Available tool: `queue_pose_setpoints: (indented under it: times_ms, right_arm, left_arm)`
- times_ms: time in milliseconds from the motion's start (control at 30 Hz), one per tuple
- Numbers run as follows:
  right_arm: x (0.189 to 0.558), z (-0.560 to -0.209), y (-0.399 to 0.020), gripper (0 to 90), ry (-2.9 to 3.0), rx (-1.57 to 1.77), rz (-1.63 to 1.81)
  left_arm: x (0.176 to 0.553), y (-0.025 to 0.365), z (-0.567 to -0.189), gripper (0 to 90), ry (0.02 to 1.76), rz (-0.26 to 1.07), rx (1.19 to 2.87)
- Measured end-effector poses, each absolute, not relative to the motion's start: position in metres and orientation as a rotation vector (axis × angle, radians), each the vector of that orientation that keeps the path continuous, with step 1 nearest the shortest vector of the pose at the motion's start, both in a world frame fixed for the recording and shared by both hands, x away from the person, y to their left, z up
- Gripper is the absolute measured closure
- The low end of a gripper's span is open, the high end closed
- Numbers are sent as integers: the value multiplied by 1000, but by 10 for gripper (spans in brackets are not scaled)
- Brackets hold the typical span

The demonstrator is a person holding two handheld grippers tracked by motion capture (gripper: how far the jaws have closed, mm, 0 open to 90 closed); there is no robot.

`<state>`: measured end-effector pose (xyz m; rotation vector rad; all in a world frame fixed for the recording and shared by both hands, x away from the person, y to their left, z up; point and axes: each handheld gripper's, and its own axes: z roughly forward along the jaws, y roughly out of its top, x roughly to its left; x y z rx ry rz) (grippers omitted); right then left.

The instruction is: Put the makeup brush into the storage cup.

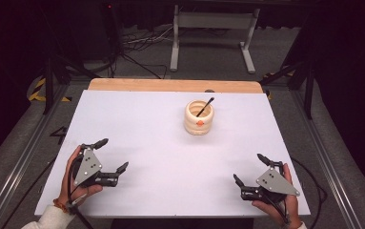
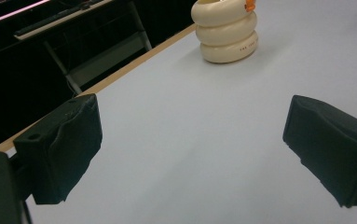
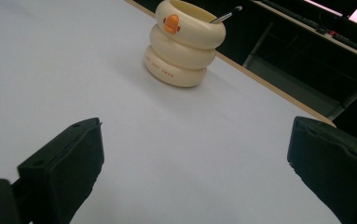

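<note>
High view: the left gripper (image 1: 107,154) at lower left and the right gripper (image 1: 248,167) at lower right rest on the white table (image 1: 137,119), jaws spread and empty, well apart from the cream cup (image 1: 199,118) at upper centre, where a dark stick (image 1: 205,107) leans out over the rim. Left gripper view: the cup (image 2: 226,32) sits at the top edge, partly cropped, so a misjudged approach risks knocking it over. Right gripper view: the stick (image 3: 226,15) looks thin and loose, and a pinch on it risks slipping or tipping the cup (image 3: 183,43).
</note>
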<state>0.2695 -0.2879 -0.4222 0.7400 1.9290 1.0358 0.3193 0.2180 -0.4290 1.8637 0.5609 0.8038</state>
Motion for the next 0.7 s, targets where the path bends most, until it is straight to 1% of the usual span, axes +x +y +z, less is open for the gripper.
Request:
queue_pose_setpoints:
  times_ms: [700]
  right_arm:
    - [271, -423, -288, 44, 1930, 749, 1036]
  left_arm:
    - [309, 248, -441, 57, 649, 803, 1877]
